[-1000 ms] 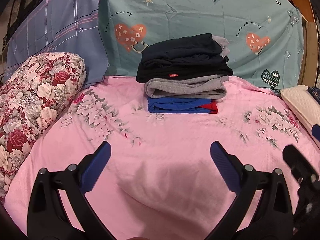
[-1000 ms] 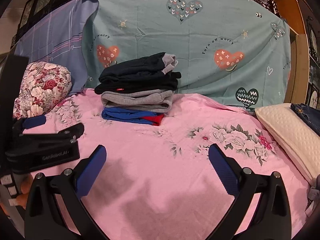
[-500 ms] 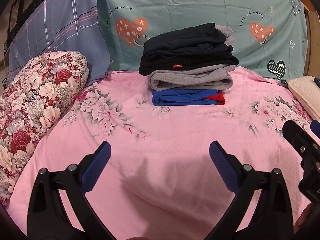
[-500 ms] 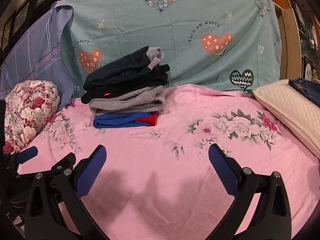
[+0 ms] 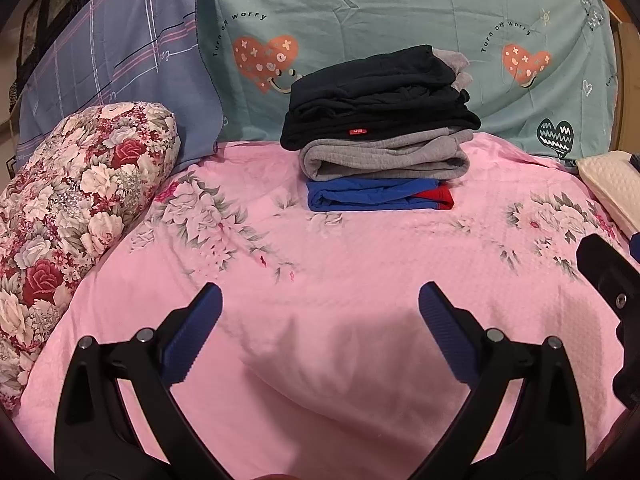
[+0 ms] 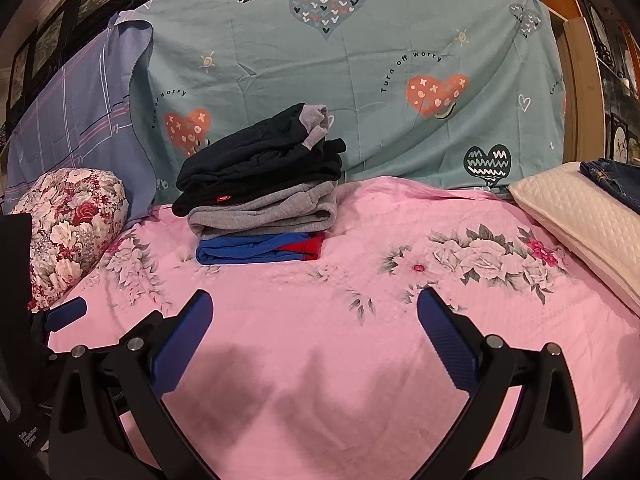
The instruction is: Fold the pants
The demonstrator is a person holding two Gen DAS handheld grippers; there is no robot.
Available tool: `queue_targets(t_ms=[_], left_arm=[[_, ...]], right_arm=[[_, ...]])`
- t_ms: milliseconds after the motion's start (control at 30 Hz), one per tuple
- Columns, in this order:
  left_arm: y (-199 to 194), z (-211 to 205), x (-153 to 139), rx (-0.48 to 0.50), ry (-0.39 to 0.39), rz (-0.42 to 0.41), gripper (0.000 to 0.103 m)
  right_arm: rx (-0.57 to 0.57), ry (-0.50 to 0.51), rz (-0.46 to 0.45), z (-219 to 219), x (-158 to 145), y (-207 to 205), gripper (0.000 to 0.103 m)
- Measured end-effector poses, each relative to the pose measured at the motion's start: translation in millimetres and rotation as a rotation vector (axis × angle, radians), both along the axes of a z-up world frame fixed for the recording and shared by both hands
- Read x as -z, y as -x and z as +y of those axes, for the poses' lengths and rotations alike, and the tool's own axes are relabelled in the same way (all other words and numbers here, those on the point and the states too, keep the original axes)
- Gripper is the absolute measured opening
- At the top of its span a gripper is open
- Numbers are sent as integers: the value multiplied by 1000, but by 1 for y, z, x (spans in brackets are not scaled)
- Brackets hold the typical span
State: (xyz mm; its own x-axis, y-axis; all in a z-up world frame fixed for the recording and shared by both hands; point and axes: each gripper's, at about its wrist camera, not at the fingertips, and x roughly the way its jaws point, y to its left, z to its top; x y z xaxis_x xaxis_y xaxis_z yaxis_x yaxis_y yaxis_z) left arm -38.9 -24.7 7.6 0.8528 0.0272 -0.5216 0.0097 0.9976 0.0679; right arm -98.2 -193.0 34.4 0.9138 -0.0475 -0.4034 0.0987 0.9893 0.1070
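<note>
A stack of folded pants stands at the back of the pink bed: black pants (image 5: pixel 376 96) (image 6: pixel 256 164) on top, grey pants (image 5: pixel 384 156) (image 6: pixel 264 212) under them, blue-and-red ones (image 5: pixel 372 198) (image 6: pixel 256 250) at the bottom. My left gripper (image 5: pixel 320 320) is open and empty, low over the pink sheet, well short of the stack. My right gripper (image 6: pixel 314 320) is open and empty, also over the sheet in front of the stack. Dark denim pants (image 6: pixel 612 178) lie on the cream pillow at the right edge.
A floral bolster (image 5: pixel 68 200) (image 6: pixel 68 224) lies at the left. A cream quilted pillow (image 6: pixel 576 216) (image 5: pixel 612 184) lies at the right. Teal and blue sheets (image 5: pixel 400 8) hang behind. The pink floral bedsheet (image 5: pixel 360 260) covers the bed. The other gripper shows at each view's edge.
Both grippers have drawn back and shifted slightly; the stack sits a little lower and further in view. Both stay open and empty.
</note>
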Motion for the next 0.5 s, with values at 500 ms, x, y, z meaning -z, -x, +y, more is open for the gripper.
queue_targets(t_ms=[500], left_arm=[[-6, 3, 2, -29, 9, 24, 101]], right_arm=[[-4, -9, -5, 0, 0, 1, 102]])
